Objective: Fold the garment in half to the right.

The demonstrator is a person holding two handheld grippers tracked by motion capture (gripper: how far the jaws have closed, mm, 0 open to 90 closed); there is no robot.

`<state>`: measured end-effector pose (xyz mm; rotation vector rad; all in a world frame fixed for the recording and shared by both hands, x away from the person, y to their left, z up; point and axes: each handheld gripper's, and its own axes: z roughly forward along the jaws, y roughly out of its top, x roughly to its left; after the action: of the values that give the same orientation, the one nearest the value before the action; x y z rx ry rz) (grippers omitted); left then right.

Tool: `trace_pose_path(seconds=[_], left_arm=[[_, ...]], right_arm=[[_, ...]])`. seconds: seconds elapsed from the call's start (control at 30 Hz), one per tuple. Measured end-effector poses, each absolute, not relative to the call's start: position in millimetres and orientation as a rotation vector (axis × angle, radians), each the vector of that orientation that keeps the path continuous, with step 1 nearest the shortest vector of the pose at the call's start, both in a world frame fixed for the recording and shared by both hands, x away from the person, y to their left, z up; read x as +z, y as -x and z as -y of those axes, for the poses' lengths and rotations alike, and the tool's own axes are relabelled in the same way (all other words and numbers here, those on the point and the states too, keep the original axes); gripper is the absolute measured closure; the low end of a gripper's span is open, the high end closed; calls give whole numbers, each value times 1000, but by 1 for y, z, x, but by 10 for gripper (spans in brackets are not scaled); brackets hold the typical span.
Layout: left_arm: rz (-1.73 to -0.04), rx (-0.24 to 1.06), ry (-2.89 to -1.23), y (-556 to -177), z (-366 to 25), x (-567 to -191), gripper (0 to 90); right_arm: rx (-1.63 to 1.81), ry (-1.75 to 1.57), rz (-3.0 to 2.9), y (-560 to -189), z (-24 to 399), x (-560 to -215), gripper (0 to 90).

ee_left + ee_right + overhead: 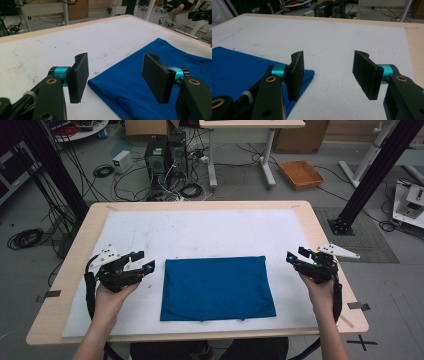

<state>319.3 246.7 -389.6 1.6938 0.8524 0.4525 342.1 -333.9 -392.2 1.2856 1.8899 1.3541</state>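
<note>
A blue cloth (217, 287), folded into a rectangle, lies flat on the white sheet (200, 230) near the table's front edge. My left gripper (145, 260) hovers just off the cloth's left far corner, held in the person's left hand. In the left gripper view its jaws (116, 75) stand wide apart and hold nothing, with the cloth's corner (125, 85) lying below them. My right gripper (296, 255) is a little to the right of the cloth's right far corner. Its jaws (328, 72) are open over bare sheet, with the cloth corner (237, 67) beside the left jaw.
The sheet covers most of the wooden table (320, 235). On the floor beyond the far edge are computer towers (165, 155), tangled cables, an orange tray (301, 174) and another table's legs (267, 160). Black frame posts (370, 175) stand at both sides.
</note>
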Motion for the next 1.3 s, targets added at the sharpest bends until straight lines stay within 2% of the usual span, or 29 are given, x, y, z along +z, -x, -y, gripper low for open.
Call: trace_pose_path(seconds=[0.07,0.37,0.47,0.77,1.07,1.3], left_arm=[[-870,452,-1703,-320,-245,-390,331],[-907,437,-1740,-308,-241,-388,323],[-973,392,-1735,-299,-241,-392,323],[-1039,321,-1783,-265,-235,-417,372],[-1168,105,-1800,-249,-227,-449,383],[-1206,58,-1796,-252,-222,-453,397]], right_arm=[[1355,-1282,-1890,-342,334,-392,430],[1353,-1275,-1883,-338,335,-389,431],[1350,-1270,-1883,-338,334,-389,431],[1343,-1274,-1886,-338,333,-391,431],[1333,-1268,-1888,-338,330,-391,432],[1325,-1262,-1888,-338,331,-392,433]])
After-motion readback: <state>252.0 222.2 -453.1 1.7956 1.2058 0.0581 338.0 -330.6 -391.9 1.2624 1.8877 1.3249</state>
